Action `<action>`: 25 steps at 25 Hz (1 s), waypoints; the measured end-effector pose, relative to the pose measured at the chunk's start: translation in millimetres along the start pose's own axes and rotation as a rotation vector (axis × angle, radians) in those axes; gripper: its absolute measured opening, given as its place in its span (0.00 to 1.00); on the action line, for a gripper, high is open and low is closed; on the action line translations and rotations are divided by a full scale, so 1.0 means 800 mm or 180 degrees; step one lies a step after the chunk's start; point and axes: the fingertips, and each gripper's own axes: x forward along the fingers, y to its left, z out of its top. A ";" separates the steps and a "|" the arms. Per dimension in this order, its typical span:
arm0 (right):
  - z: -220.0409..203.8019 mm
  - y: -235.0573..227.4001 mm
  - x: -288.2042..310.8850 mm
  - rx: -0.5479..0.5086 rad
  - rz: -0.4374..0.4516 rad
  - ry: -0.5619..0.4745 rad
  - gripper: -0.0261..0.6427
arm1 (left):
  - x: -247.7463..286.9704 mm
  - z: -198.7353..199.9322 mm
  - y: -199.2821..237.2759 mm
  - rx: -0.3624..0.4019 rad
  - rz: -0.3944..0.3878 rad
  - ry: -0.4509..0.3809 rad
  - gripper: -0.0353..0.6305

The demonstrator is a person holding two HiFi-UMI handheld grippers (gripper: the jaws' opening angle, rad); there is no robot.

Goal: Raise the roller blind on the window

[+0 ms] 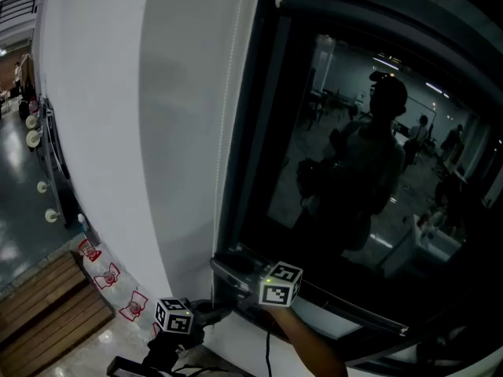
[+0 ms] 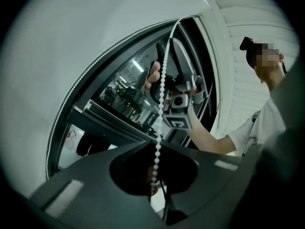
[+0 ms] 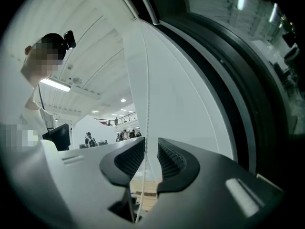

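The white bead chain (image 1: pixel 227 132) of the blind hangs down the left edge of the dark window (image 1: pixel 369 171). The blind shows only as a dark roll (image 1: pixel 369 18) along the window's top. My left gripper (image 2: pixel 155 163) is shut on the chain (image 2: pixel 161 104) low down. My right gripper (image 3: pixel 151 149) sits a little higher, its jaws apart; the chain (image 3: pixel 147 80) runs between its ribbed pads (image 3: pixel 169 159) without being pressed. In the head view both marker cubes, left (image 1: pixel 174 316) and right (image 1: pixel 280 283), sit by the window's lower left corner.
A white wall (image 1: pixel 110 132) stands left of the window. A pale sill (image 1: pixel 330 320) runs under the frame. Wooden boards (image 1: pixel 47 305) and red-printed floor markers (image 1: pixel 106 275) lie below left. The glass reflects a person standing in front of it.
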 end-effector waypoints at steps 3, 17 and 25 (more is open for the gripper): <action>0.045 0.012 0.003 -0.0229 0.0048 -0.0086 0.17 | 0.002 0.000 -0.001 -0.0002 -0.0006 -0.0008 0.05; 0.178 0.067 0.030 -0.0772 0.0350 -0.0355 0.17 | 0.000 -0.003 -0.001 -0.0017 -0.0003 0.0011 0.05; 0.262 0.097 0.035 -0.0989 0.0479 -0.0595 0.16 | -0.001 -0.007 -0.002 -0.0052 0.0011 0.0016 0.05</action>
